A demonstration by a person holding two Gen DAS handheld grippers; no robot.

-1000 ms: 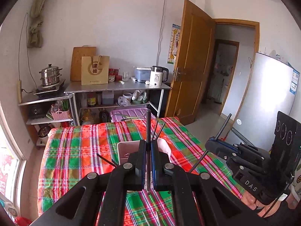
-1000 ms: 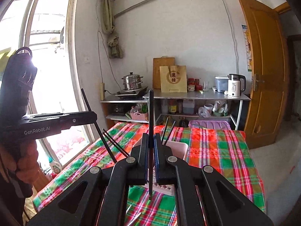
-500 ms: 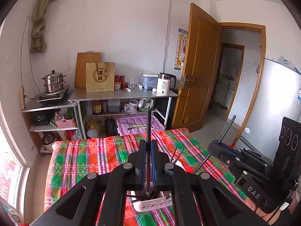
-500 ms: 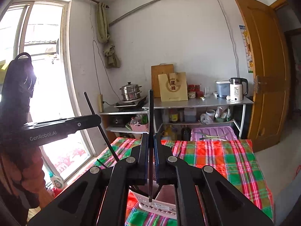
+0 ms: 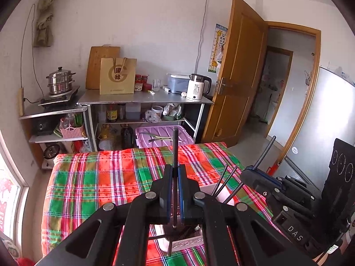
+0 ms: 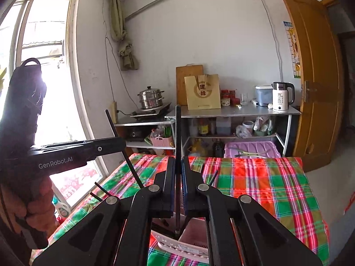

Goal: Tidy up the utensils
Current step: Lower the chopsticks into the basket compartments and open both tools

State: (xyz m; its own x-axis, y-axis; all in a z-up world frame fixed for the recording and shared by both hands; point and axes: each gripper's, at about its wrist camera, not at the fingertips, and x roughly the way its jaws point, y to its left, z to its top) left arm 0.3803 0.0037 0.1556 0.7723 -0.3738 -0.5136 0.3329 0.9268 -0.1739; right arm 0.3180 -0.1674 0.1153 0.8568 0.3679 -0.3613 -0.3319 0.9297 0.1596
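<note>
A table covered with a red, green and white plaid cloth (image 5: pixel 106 184) is seen in a small room, bounded by a white wall, a bright window (image 6: pixel 44 66) on one side and an open wooden door (image 5: pixel 239 71) on the other. Against the wall a metal shelf unit (image 5: pixel 144 99) is stood, on which one steel steamer pot (image 5: pixel 60 81), one cutting board (image 5: pixel 97 64), one paper bag (image 5: pixel 117 76) and one white kettle (image 5: pixel 196 87) are counted. The left gripper (image 5: pixel 174 190) is clamped on one upright black chopstick (image 5: pixel 175 148); the right gripper (image 6: pixel 177 188) is likewise clamped on one black chopstick (image 6: pixel 178 133). Both are held above a pale perforated utensil basket (image 6: pixel 177 243) resting on the cloth, in which three further chopsticks (image 5: pixel 224 181) are seen leaning.
</note>
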